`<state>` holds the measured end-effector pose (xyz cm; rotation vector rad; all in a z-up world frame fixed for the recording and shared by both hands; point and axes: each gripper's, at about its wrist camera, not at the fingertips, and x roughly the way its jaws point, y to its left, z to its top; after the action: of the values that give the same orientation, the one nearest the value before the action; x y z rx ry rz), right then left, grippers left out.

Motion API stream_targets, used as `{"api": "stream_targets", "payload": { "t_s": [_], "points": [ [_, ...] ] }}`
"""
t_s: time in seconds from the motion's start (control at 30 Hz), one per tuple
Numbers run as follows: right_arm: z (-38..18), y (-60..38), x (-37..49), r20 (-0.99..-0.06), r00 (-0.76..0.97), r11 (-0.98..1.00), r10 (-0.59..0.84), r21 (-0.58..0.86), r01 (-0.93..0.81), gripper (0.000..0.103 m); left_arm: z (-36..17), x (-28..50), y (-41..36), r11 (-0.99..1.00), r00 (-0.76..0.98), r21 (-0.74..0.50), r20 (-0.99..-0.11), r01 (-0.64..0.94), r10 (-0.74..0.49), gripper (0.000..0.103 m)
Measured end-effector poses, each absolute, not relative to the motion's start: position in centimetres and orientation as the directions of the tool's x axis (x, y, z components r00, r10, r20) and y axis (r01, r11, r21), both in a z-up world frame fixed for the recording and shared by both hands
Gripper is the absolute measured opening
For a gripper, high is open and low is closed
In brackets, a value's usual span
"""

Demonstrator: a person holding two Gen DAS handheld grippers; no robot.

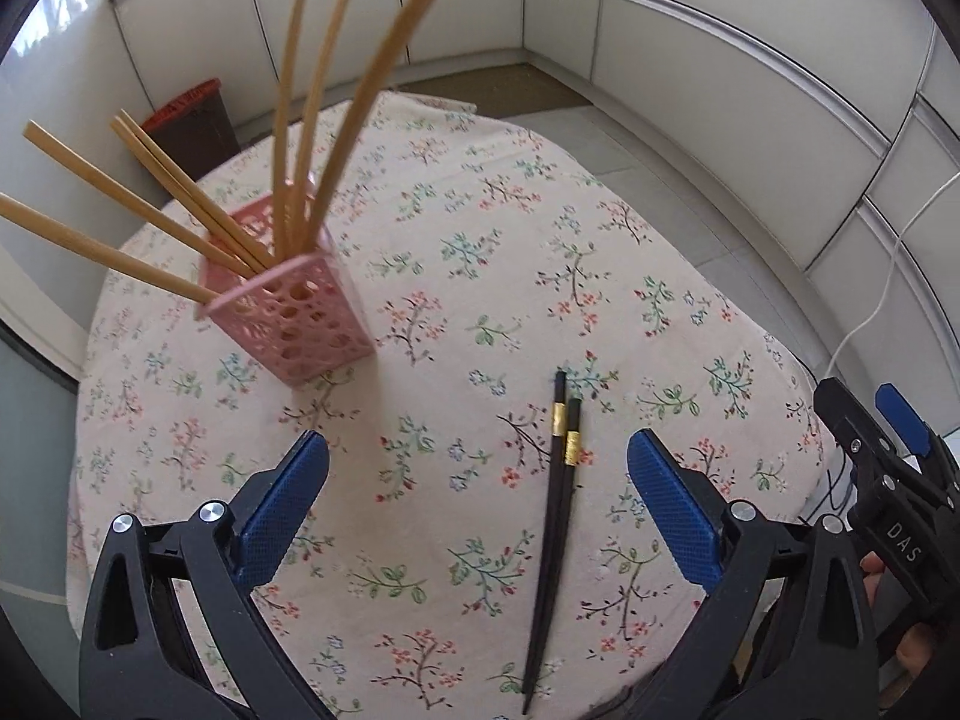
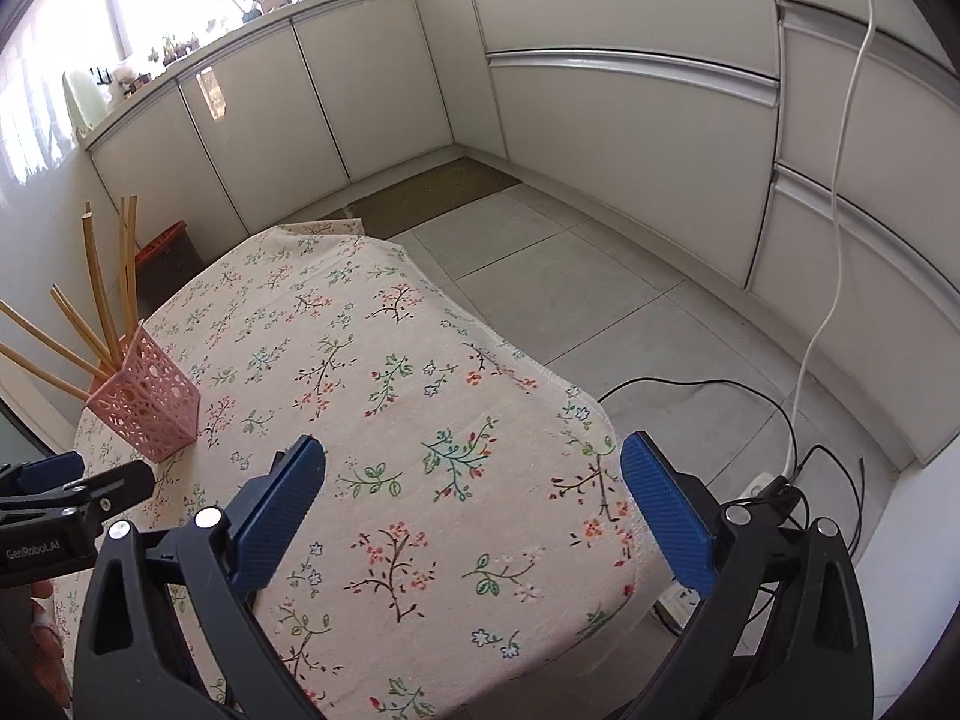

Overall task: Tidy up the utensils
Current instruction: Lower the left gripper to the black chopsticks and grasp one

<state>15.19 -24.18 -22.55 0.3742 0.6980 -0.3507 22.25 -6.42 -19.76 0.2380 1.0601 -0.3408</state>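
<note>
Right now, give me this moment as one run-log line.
left hand-held gripper: open, empty | right hand-held gripper: open, empty | black chopsticks: lying on tablecloth | pink holder: upright, wooden chopsticks inside

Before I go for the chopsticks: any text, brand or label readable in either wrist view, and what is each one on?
"DAS": white letters on the black body of the right gripper, seen at the right edge of the left wrist view.
"GenRobot.AI": white print on the black body of the left gripper, seen in the right wrist view.
No other text is visible.
</note>
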Motion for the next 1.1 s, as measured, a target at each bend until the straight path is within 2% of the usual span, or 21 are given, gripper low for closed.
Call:
{"api": "stream_targets", "payload": {
  "t_s": [0.23,0.4,0.5,0.6,0.7,0.77,0.83,0.9,1.1],
  "points": [
    [-22.2,-26.3,14.0,-0.677,0.710,0.848,-0.195,0.248,0.469,0.096,-22.9,24.4,-7.8,0.933,0.285,-0.081,-0.940,0.350,-0.189,0.096],
    [-22.1,-26.9,13.4,-0.678,0.708,0.837,-0.200,0.257,0.483,0.096,-24.7,25.5,-8.8,0.941,0.223,-0.127,-0.954,0.313,-0.202,0.096],
    [-22.0,-27.1,13.2,-0.677,0.708,0.836,-0.201,0.258,0.484,0.096,-25.1,26.4,-9.0,0.942,0.183,-0.201,-0.950,0.268,-0.254,0.096],
    [-22.0,-27.2,13.2,-0.684,0.702,0.836,-0.197,0.257,0.485,0.096,-25.0,27.5,-9.3,0.943,0.178,-0.243,-0.942,0.226,-0.285,0.095],
    [-22.0,-27.3,13.1,-0.685,0.702,0.834,-0.197,0.259,0.487,0.096,-24.9,28.4,-9.6,0.954,0.211,-0.223,-0.941,0.202,-0.265,0.094],
    [-22.2,-27.5,13.2,-0.690,0.698,0.833,-0.191,0.262,0.487,0.096,-25.1,28.9,-9.6,0.958,0.216,-0.216,-0.942,0.189,-0.255,0.088],
    [-22.4,-27.6,13.3,-0.697,0.693,0.832,-0.182,0.267,0.486,0.096,-25.6,29.4,-9.8,0.963,0.205,-0.197,-0.950,0.185,-0.234,0.069],
    [-22.5,-27.7,13.5,-0.703,0.689,0.829,-0.174,0.273,0.488,0.096,-26.2,29.6,-9.8,0.966,0.193,-0.173,-0.959,0.190,-0.210,0.057],
    [-22.8,-27.7,13.8,-0.713,0.681,0.827,-0.165,0.276,0.490,0.096,-26.8,29.7,-9.9,0.971,0.183,-0.137,-0.968,0.194,-0.173,0.038]
  ]
}}
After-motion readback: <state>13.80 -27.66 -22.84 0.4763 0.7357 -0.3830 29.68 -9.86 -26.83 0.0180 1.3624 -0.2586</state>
